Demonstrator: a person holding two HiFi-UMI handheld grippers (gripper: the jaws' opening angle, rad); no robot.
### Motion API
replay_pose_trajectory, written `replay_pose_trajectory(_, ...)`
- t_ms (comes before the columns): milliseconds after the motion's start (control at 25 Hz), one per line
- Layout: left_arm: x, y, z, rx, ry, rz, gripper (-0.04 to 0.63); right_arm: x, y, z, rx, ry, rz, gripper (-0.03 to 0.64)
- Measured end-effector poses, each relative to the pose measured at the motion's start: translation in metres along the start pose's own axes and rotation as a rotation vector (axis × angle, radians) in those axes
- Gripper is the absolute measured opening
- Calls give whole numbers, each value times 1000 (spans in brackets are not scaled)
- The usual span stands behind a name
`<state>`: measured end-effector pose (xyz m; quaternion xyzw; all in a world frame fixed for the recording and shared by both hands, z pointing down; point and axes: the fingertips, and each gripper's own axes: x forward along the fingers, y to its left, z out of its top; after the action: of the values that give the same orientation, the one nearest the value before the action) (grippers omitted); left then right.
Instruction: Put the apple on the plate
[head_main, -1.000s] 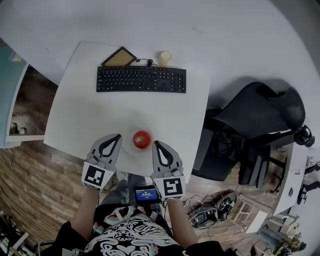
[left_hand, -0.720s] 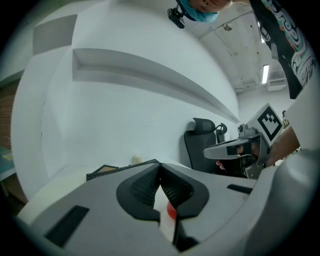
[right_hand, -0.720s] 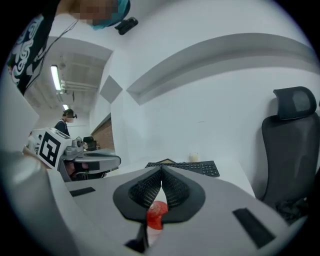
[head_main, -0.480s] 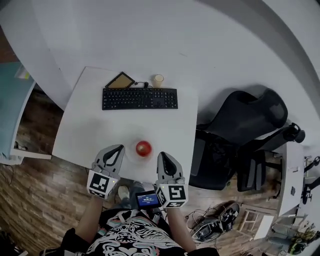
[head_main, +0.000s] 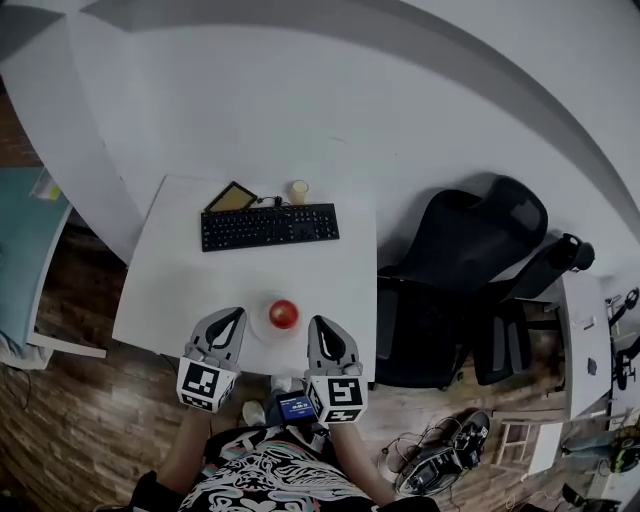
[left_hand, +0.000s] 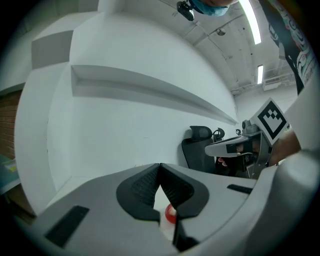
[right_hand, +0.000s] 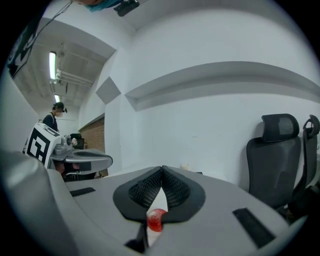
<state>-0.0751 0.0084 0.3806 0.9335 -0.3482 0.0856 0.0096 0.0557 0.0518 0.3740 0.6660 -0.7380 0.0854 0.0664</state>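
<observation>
The apple (head_main: 284, 313) is red and sits on a white plate (head_main: 261, 324) near the front edge of the white counter (head_main: 190, 275), about midway along that edge. It is free of both grippers, which flank the plate on either side, close to it but apart from it. The left gripper (head_main: 236, 313) has its jaws pressed together with nothing between them; in the left gripper view (left_hand: 160, 166) the ribbed pads meet at the tips, and a bit of the apple (left_hand: 170, 215) shows below them, farther off. The right gripper (head_main: 315, 323) is likewise closed and empty; in the right gripper view (right_hand: 162, 169) its pads meet too, with the apple (right_hand: 155, 219) showing beneath them. Both grippers point roughly level, toward the far side of the counter. Farther back on the counter lies a black keyboard (head_main: 270, 226), with a flat brown-faced tablet (head_main: 231, 197) and a small pale cup (head_main: 299, 191) just behind it. To the right of the counter stands a black office chair (head_main: 470, 250). The floor (head_main: 80, 400) under and around the counter is wood-patterned. A small lit screen (head_main: 296, 406) sits between the person's forearms.
</observation>
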Motion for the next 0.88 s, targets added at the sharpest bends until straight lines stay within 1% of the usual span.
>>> replay_pose_trajectory(240, 0, -4, 11, 13, -25, -5, 15, -10, 1, 9, -51, -9, -11, 26)
replay_pose_trajectory(520, 0, -11, 15, 21, -21, -15, 15, -15, 2, 10, -37, -11, -8, 26)
replay_pose_trajectory(680, 1, -11, 6, 19, -3, -14, 15, -15, 5, 10, -45, -7, 0, 26)
replay_pose_trajectory(880, 2, -14, 9, 26, -18, -18, 15, -18, 5, 7, -47, -11, 8, 26)
